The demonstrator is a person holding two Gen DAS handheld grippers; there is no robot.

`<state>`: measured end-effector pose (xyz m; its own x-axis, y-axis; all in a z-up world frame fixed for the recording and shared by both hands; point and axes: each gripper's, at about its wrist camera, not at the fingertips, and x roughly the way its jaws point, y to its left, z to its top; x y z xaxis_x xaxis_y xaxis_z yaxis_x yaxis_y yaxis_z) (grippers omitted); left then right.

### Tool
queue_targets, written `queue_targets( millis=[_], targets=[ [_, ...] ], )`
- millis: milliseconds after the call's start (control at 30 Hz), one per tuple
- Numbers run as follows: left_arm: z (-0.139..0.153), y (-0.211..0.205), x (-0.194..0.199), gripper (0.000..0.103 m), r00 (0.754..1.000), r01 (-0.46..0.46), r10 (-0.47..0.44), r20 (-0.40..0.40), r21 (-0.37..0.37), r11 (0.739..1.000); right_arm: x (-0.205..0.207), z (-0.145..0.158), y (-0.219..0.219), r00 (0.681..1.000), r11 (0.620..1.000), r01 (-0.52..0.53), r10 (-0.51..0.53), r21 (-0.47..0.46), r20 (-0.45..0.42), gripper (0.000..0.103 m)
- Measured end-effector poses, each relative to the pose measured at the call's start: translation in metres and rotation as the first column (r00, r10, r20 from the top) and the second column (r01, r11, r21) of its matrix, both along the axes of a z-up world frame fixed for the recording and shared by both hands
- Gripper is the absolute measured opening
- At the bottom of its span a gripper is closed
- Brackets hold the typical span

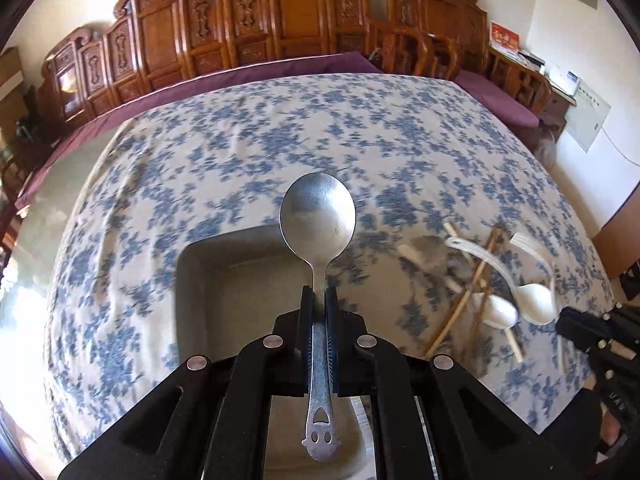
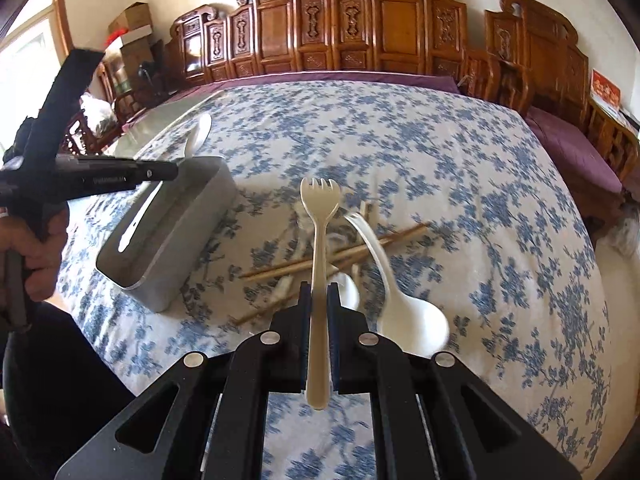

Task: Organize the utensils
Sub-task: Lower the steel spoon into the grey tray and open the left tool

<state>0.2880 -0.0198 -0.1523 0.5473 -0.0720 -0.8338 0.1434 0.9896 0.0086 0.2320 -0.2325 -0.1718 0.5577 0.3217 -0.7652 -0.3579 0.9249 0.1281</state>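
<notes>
Now, left gripper (image 1: 319,296): pinching the metal spoon (image 1: 318,220) by its handle, over the grey tray (image 1: 192,280).
Right gripper (image 2: 319,292): clamped on the plastic fork (image 2: 320,232) mid-handle, above the chopsticks (image 2: 340,256) mid-table.
Handling: spoon stiff, slick (likely heavier); fork light, bendy.

Bright daylight enters from the left window (image 2: 24,52); the blue-flowered white tablecloth (image 1: 360,128) shows motion blur; fisheye edges curve strongly.
</notes>
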Motion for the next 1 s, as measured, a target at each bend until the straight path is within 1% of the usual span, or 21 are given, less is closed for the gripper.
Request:
queue_targets(
  millis=[133, 200, 300, 500, 700, 767, 833, 933, 1000],
  targets=[
    [-0.013, 0.024, -0.006, 0.005, 0.999, -0.034, 0.034, -0.012, -0.016, 0.999, 0.003, 0.005, 0.020, 1.000, 1.000, -0.018, 0.018, 0.017, 0.006, 0.009],
    [-0.019, 0.032, -0.009, 0.005, 0.999, -0.048, 0.048, -0.013, -0.018, 0.999, 0.004, 0.006, 0.032, 1.000, 0.999, -0.029, 0.029, 0.026, 0.003, 0.009],
    [-0.026, 0.042, -0.013, 0.005, 0.998, -0.063, 0.062, -0.018, -0.039, 0.997, 0.004, 0.006, 0.048, 0.999, 0.999, -0.045, 0.045, 0.028, -0.001, 0.009],
    [-0.038, 0.051, -0.014, 0.005, 0.998, -0.070, 0.070, -0.012, -0.036, 0.997, 0.007, 0.003, 0.071, 0.998, 0.998, -0.065, 0.065, 0.017, -0.011, 0.009],
    [-0.052, 0.063, -0.012, 0.005, 0.995, -0.094, 0.093, -0.031, -0.038, 0.995, 0.009, 0.000, 0.087, 0.997, 0.997, -0.076, 0.076, 0.016, -0.019, 0.009],
    [-0.057, 0.067, -0.010, 0.005, 0.994, -0.101, 0.099, -0.046, -0.051, 0.994, 0.009, -0.001, 0.094, 0.996, 0.997, -0.081, 0.082, 0.014, -0.024, 0.009],
    [-0.058, 0.070, -0.010, 0.005, 0.993, -0.108, 0.105, -0.052, -0.062, 0.992, 0.009, -0.001, 0.099, 0.996, 0.996, -0.087, 0.087, 0.010, -0.028, 0.009],
    [-0.051, 0.073, -0.011, 0.005, 0.993, -0.112, 0.110, -0.031, -0.069, 0.991, 0.009, 0.000, 0.105, 0.995, 0.996, -0.092, 0.092, 0.004, -0.029, 0.009],
    [-0.047, 0.075, -0.012, 0.005, 0.994, -0.112, 0.110, -0.024, -0.087, 0.990, 0.009, 0.001, 0.109, 0.995, 0.996, -0.093, 0.093, 0.001, -0.030, 0.009]
  ],
)
